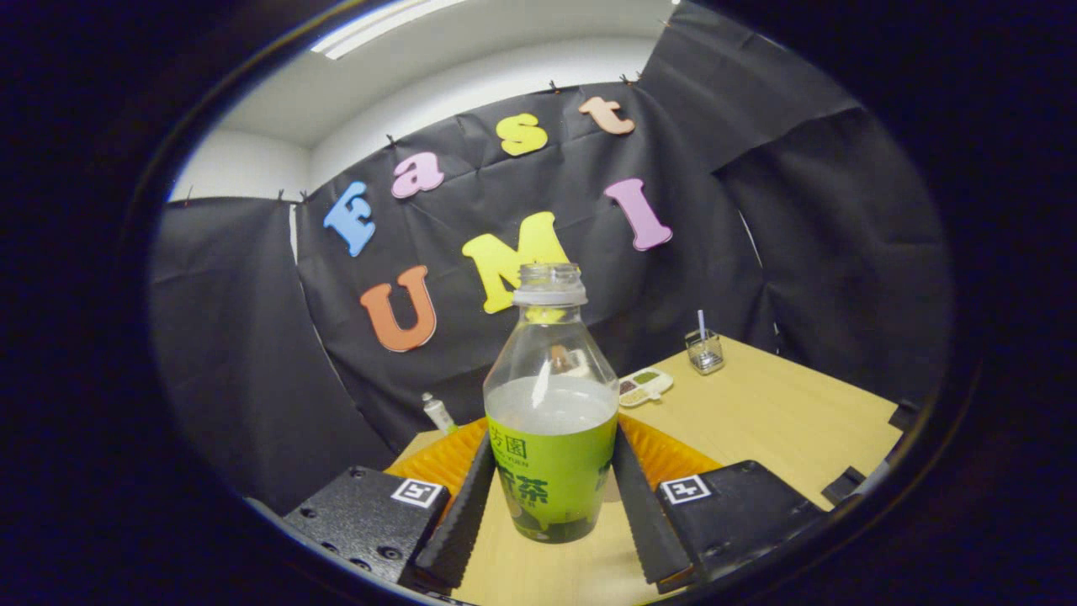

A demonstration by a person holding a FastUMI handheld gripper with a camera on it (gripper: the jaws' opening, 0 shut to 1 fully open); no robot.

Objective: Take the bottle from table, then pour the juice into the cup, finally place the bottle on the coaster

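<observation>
Upright, the uncapped, green-labelled bottle (551, 421) stands half full, seemingly clamped between the claw (551, 497) fingers.

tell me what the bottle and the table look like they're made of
Bottle, between the fingers: probably clear plastic, see-through above its glossy green label, liquid level showing inside. Table: looks like light wood or wood-look laminate, pale grain lines, smooth matte finish.
</observation>
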